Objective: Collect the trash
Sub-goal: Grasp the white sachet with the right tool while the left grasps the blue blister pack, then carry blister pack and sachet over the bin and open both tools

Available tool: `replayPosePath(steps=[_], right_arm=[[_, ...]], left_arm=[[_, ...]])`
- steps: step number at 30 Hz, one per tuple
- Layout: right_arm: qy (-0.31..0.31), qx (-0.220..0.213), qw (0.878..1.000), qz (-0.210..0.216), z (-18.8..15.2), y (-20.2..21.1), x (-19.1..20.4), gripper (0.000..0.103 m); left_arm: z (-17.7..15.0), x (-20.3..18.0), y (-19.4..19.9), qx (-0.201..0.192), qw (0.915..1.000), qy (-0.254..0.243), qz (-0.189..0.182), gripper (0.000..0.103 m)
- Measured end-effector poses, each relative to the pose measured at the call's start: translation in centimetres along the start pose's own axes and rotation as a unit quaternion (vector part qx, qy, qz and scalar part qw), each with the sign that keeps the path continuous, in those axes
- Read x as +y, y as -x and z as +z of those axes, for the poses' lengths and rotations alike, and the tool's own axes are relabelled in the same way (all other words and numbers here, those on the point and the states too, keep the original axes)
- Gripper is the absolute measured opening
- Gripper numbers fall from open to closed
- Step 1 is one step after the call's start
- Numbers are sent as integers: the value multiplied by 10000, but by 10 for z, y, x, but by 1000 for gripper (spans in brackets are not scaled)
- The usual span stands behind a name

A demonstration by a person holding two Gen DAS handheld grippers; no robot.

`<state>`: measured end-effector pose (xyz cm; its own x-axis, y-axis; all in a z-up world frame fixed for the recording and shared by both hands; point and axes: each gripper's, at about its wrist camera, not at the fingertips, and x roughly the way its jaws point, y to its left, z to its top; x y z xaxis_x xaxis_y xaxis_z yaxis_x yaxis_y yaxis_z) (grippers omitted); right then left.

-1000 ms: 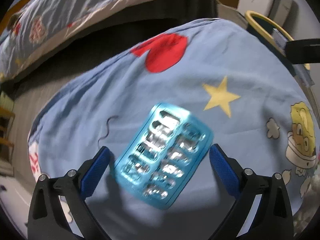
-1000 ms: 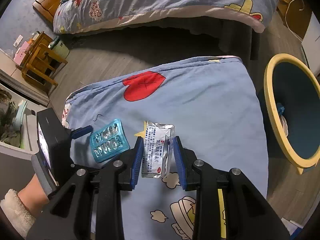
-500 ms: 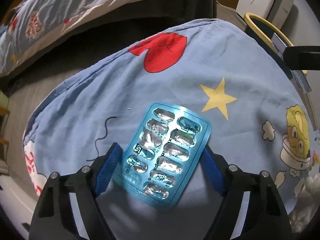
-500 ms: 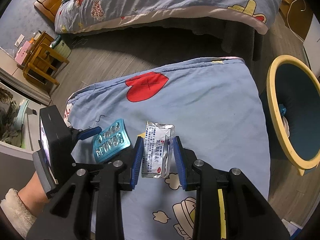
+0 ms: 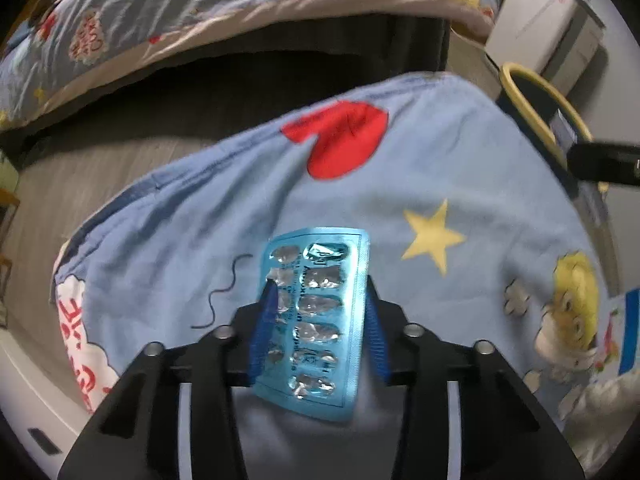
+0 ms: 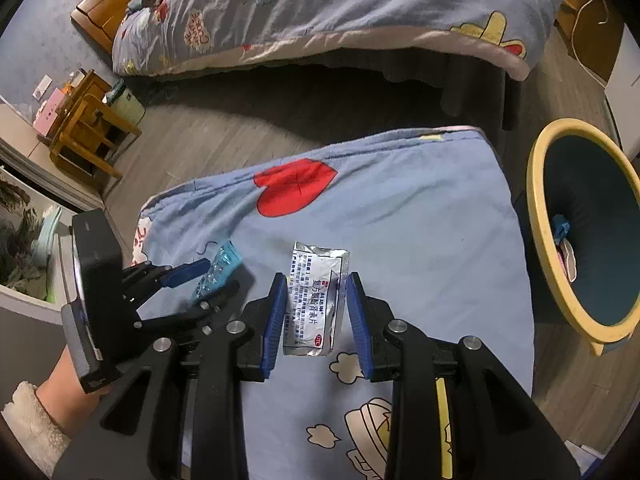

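Note:
A blue blister pack (image 5: 316,320) is tilted up on its edge between the blue pads of my left gripper (image 5: 318,316), which is shut on it just above the blue cartoon quilt (image 5: 420,184). In the right wrist view the same pack (image 6: 218,270) sits in the left gripper (image 6: 200,276). A silver medicine sachet (image 6: 316,300) lies flat on the quilt (image 6: 400,220) between the pads of my right gripper (image 6: 316,310), with a gap on each side.
A yellow-rimmed dark bin (image 6: 592,232) with some trash inside stands on the floor to the right of the quilt; its rim shows in the left wrist view (image 5: 532,100). A bed (image 6: 320,12) lies beyond. A wooden stool (image 6: 88,128) is at far left.
My left gripper has closed on the blister pack, and the pack has tipped from flat to on edge. My right gripper has stayed around the sachet.

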<state>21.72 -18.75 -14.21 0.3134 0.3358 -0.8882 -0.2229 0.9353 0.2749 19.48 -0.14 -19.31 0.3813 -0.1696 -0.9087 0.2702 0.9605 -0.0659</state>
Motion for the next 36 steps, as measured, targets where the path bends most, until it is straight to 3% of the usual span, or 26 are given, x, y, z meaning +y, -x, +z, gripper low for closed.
replayPosePath(steps=[4, 10, 12, 14, 18, 25, 36], right_arm=[[-54, -62, 10000, 1, -1, 7, -4, 30], [-101, -140, 9998, -36, -3, 15, -11, 30], [-116, -149, 9998, -37, -3, 17, -13, 30], [-108, -178, 9998, -33, -3, 19, -13, 30], [-101, -263, 9996, -64, -4, 27, -16, 30], [-343, -434, 9983, -161, -3, 41, -45, 30], [-942, -926, 9895, -587, 3, 81, -130, 30]], left_arm=[[6, 11, 17, -161, 9994, 320, -10, 23], [4, 31, 26, -192, 9977, 581, 298, 22], [1, 29, 21, -80, 9979, 517, 369, 22], [-3, 26, 19, -8, 9980, 366, 525, 15], [1, 20, 28, -170, 9981, 288, 523, 13], [26, -22, 51, -544, 9976, 20, 439, 13], [51, -140, 62, -718, 9937, -853, 119, 13]])
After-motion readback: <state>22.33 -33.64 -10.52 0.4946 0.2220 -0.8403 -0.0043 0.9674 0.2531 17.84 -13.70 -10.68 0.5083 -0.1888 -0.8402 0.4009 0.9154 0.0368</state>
